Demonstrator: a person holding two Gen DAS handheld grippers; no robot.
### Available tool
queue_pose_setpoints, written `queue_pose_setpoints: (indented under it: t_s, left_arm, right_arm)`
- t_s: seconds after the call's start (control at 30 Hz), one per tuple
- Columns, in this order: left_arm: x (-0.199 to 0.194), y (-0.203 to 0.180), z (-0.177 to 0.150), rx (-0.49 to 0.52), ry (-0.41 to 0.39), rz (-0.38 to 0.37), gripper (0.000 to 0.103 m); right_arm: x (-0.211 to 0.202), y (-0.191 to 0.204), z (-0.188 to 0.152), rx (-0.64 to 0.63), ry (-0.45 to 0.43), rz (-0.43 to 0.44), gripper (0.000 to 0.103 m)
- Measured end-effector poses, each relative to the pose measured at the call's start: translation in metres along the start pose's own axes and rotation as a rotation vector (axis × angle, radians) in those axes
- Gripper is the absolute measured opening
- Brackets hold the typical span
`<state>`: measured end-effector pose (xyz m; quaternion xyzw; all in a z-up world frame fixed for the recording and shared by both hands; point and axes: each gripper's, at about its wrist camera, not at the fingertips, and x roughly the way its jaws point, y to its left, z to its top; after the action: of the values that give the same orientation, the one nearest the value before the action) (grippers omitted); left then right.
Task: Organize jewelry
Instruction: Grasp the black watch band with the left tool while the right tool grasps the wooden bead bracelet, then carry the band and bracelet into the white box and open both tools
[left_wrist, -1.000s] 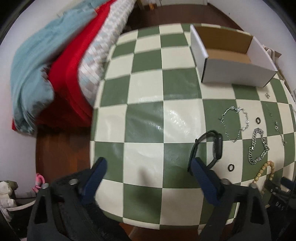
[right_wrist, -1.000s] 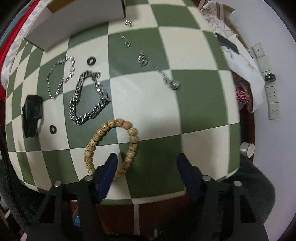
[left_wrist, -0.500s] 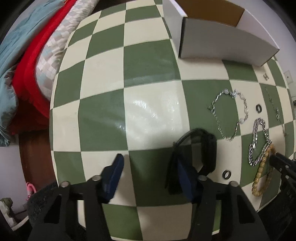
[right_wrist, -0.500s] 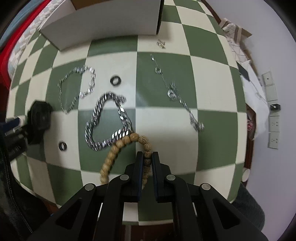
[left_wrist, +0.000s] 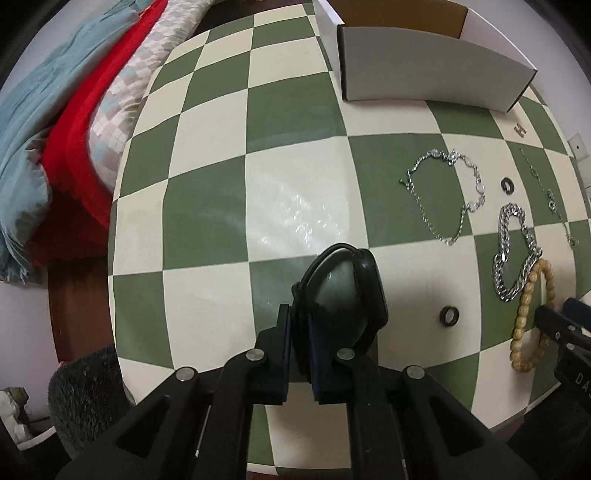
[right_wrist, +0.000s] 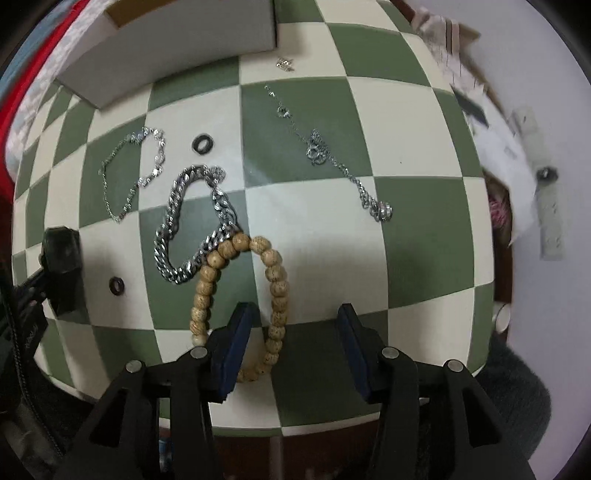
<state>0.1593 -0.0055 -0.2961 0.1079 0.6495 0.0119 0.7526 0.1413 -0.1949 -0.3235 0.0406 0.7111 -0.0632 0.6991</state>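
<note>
Left gripper (left_wrist: 300, 328) — clamped on watch (left_wrist: 347, 291) strap; could slip. Right gripper (right_wrist: 291, 343) — wide, empty; beads (right_wrist: 275, 280) may snag chain (right_wrist: 192, 225).

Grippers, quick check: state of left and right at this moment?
Left gripper: closed on the black watch strap.
Right gripper: open, holding nothing; wooden bead bracelet lies by its left finger.

Folded bedding (left_wrist: 74, 110) (teal, red, checked) lies beside the green-and-cream chequered tablecloth (left_wrist: 207, 206).
</note>
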Motion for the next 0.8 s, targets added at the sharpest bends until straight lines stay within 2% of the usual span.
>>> queue_pose_setpoints:
  t_s: [0.07, 0.13, 0.23, 0.3, 0.47, 0.67, 0.8]
  left_arm:
    - [0.001, 0.0, -0.003, -0.006, -0.007, 0.004, 0.006]
    - [-0.003, 0.002, -0.002, -0.009, -0.005, 0.003, 0.006]
    - [-0.003, 0.008, -0.001, -0.011, -0.007, 0.005, 0.006]
    - [-0.005, 0.01, -0.004, -0.016, -0.01, 0.004, 0.006]
    - [-0.01, 0.012, 0.0, -0.023, -0.028, 0.024, 0.004]
    - [-0.026, 0.015, 0.0, -0.032, -0.076, 0.069, 0.004]
    - [-0.044, 0.018, 0.003, -0.042, -0.119, 0.081, 0.004]
  right_arm:
    - [-0.003, 0.009, -0.003, -0.025, -0.017, -0.005, 0.041]
    - [-0.007, 0.018, -0.002, -0.052, -0.017, 0.003, 0.025]
    - [-0.013, 0.04, -0.005, -0.089, -0.017, -0.003, 0.009]
    - [-0.017, 0.056, -0.011, -0.113, -0.031, -0.042, 0.009]
    - [-0.028, 0.071, -0.027, -0.093, -0.054, -0.061, 0.009]
    - [-0.055, 0.067, -0.032, -0.051, -0.131, -0.071, 0.009]
    - [-0.074, 0.044, -0.026, -0.035, -0.176, -0.062, 0.009]
